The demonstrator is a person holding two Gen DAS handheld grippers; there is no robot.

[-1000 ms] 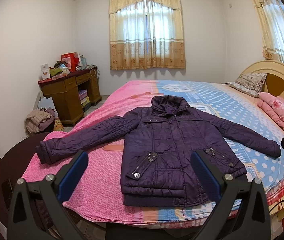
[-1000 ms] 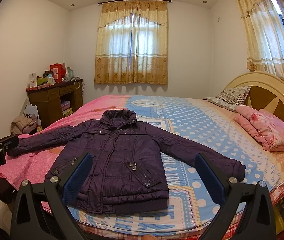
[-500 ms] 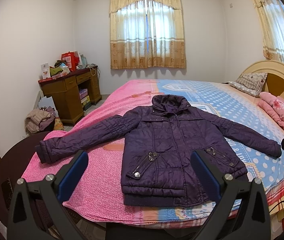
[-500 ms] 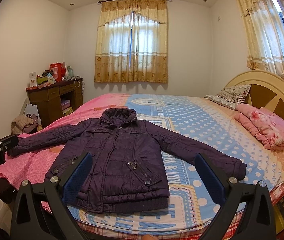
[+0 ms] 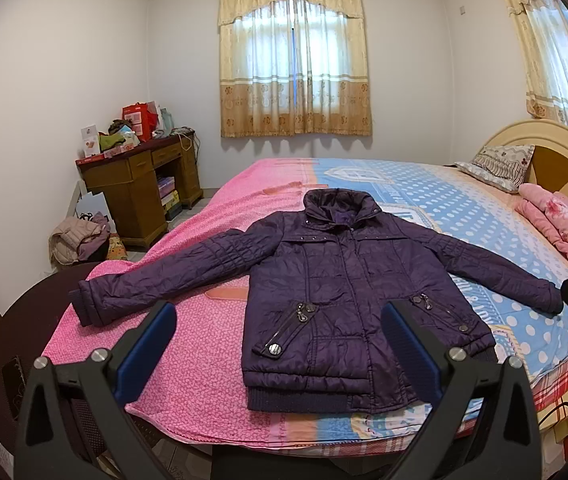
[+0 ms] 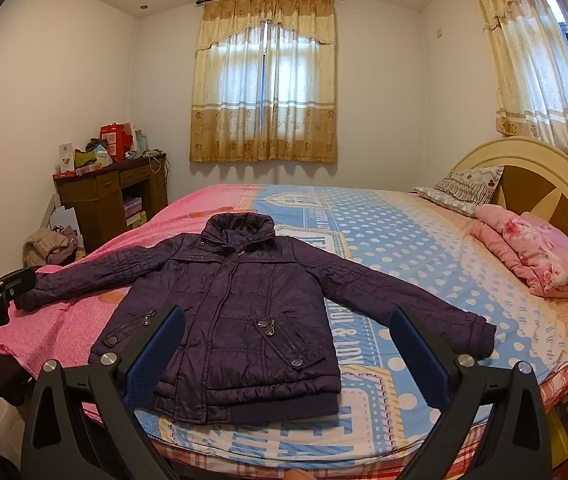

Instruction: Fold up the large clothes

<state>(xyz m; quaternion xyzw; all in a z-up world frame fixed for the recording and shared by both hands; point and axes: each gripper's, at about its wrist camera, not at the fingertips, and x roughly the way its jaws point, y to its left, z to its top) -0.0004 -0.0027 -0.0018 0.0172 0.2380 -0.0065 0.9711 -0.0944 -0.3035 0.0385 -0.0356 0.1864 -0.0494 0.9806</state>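
Note:
A dark purple quilted jacket [image 5: 335, 292] lies flat and face up on the bed, both sleeves spread out, collar toward the window. It also shows in the right wrist view [image 6: 236, 316]. My left gripper [image 5: 280, 340] is open and empty, held above the bed's near edge before the jacket's hem and left sleeve. My right gripper [image 6: 287, 344] is open and empty, before the hem and right sleeve. Each gripper shows at the other view's edge.
The bed [image 5: 463, 216] has a pink and blue sheet, a wooden headboard [image 6: 543, 184] at right, a pillow [image 6: 463, 190] and a folded pink blanket [image 6: 539, 256]. A cluttered wooden desk [image 5: 140, 184] and a clothes pile [image 5: 80, 236] stand at left.
Both views have shifted very slightly; the jacket sits a little lower and closer in the right wrist view. The jacket itself has not moved.

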